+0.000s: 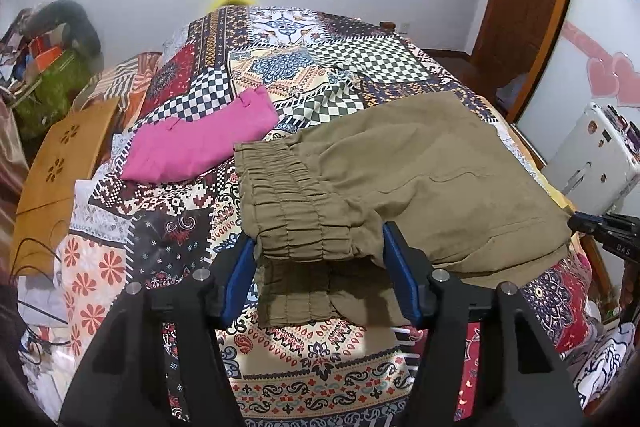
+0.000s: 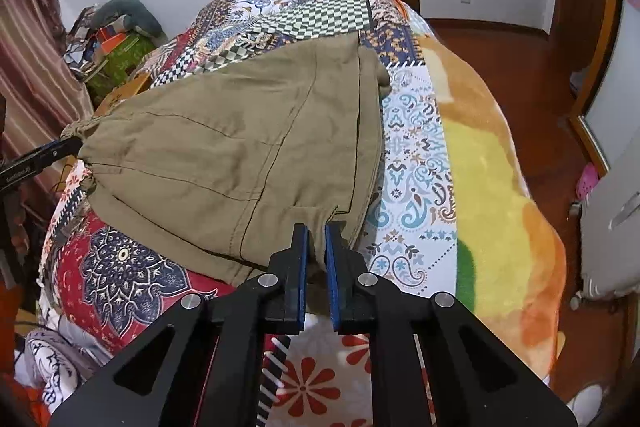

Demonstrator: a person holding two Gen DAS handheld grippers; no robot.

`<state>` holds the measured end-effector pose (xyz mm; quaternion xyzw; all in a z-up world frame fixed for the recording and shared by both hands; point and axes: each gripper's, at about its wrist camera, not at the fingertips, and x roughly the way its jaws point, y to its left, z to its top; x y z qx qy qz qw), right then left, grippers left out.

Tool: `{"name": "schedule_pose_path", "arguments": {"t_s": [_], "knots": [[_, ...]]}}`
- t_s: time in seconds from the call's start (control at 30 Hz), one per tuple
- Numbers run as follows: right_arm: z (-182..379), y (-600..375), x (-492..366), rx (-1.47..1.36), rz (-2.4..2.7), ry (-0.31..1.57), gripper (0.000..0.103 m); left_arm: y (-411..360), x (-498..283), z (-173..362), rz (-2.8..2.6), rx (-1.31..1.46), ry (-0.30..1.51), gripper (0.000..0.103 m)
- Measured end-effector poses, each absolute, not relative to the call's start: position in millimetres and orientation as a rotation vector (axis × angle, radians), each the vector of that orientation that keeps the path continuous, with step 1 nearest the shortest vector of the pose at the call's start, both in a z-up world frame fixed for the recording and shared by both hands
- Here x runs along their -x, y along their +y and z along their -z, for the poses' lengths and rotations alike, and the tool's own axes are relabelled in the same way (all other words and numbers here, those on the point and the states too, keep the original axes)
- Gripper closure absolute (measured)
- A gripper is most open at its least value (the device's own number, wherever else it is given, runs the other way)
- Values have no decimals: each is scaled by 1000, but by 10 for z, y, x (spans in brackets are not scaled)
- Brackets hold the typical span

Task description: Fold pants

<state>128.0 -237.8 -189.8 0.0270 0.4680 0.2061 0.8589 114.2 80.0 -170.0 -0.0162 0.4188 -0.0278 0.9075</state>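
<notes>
On patchwork bedspread (image 1: 180, 227), khaki pants (image 1: 420, 167), left gripper (image 1: 320, 247) jaws spread around waistband, right gripper (image 2: 316, 227) jaws pinching hem, pink garment (image 1: 200, 147) left view only

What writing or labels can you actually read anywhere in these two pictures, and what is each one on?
"DAS": partly legible white letters on the right gripper, seen in the left wrist view.
White lettering on the left gripper, seen in the right wrist view: too blurred to read.
Stickers on the white suitcase: too small to read.

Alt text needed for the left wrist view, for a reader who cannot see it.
The left gripper, jaws wide open, straddles the elastic waistband of olive pants lying folded on a patchwork bedspread. A folded pink garment lies beyond, to the left.
</notes>
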Motion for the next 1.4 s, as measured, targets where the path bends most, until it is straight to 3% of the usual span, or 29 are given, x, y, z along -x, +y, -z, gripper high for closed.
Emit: {"name": "schedule_pose_path", "arguments": {"t_s": [0.47, 1.0, 1.2, 1.4], "knots": [[2141, -2340, -1257, -28, -431, 1058, 96, 887, -1068, 2265, 69, 66, 1001, 42], [2234, -2309, -1260, -10, -438, 1093, 95, 1032, -917, 2271, 66, 154, 1011, 44], [2042, -2365, -1297, 20, -402, 1083, 82, 1080, -853, 1856, 45, 118, 938, 44], [1655, -2333, -1418, -22, -430, 956, 69, 982, -990, 1563, 86, 97, 856, 44]]}}
